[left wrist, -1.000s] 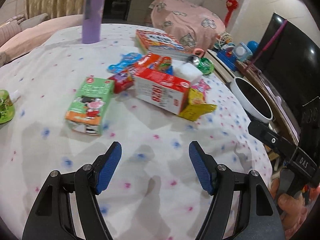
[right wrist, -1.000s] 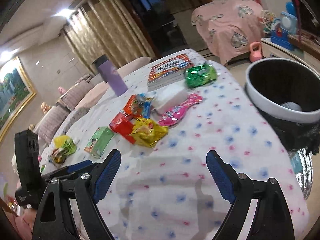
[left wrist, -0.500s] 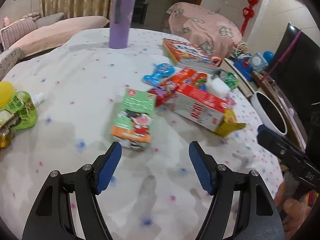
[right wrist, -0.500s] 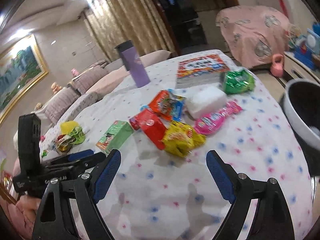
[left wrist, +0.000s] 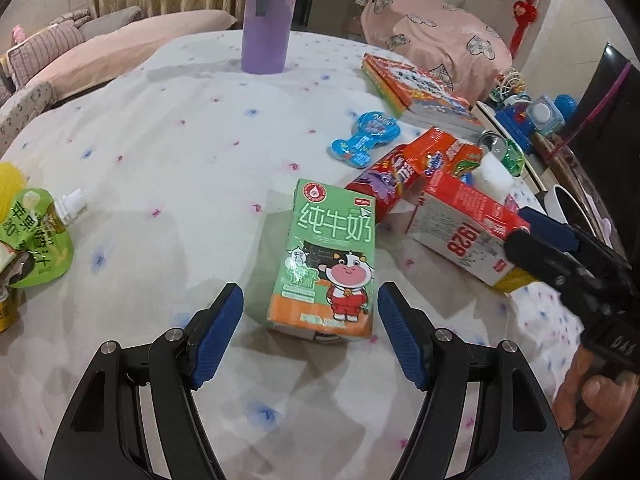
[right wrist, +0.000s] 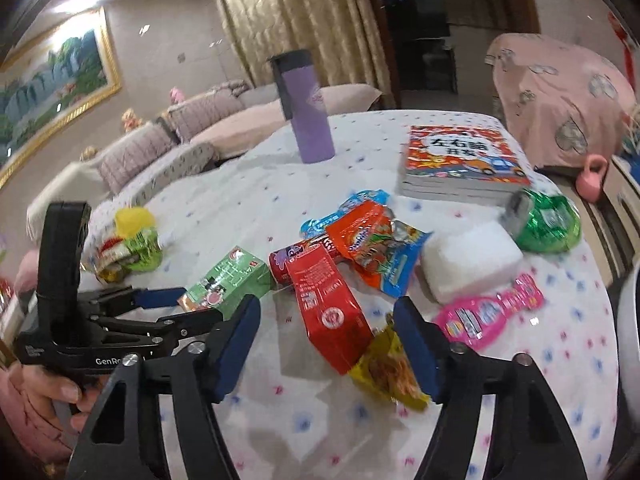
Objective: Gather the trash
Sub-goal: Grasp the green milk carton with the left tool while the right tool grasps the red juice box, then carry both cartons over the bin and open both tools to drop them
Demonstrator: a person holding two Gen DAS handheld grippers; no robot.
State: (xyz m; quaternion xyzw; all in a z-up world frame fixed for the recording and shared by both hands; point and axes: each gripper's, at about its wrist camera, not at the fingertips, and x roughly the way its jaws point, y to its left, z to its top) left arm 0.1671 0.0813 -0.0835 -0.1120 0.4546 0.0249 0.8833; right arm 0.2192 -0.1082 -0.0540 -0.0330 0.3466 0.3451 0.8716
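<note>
My left gripper [left wrist: 310, 314] is open, its blue pads on either side of the near end of a green milk carton [left wrist: 328, 256] lying flat on the dotted tablecloth. My right gripper [right wrist: 326, 330] is open just above a red carton [right wrist: 330, 312] and a yellow snack bag [right wrist: 386, 366]. The red carton also shows in the left wrist view [left wrist: 466, 232]. An orange snack wrapper [right wrist: 370, 240], a pink wrapper [right wrist: 490, 314], a blue wrapper [left wrist: 366, 138] and a green foil bag [right wrist: 550, 224] lie around them.
A purple tumbler [left wrist: 268, 16] stands at the table's far side. A stack of books [right wrist: 460, 164] and a white block [right wrist: 470, 264] lie at the right. Green pouches [left wrist: 30, 238] lie at the left edge. A white-rimmed bin [left wrist: 568, 204] stands beyond the right table edge.
My left gripper moved left and forward until the green milk carton lies between its pads. My right gripper swung left from the bin onto the red carton and yellow bag.
</note>
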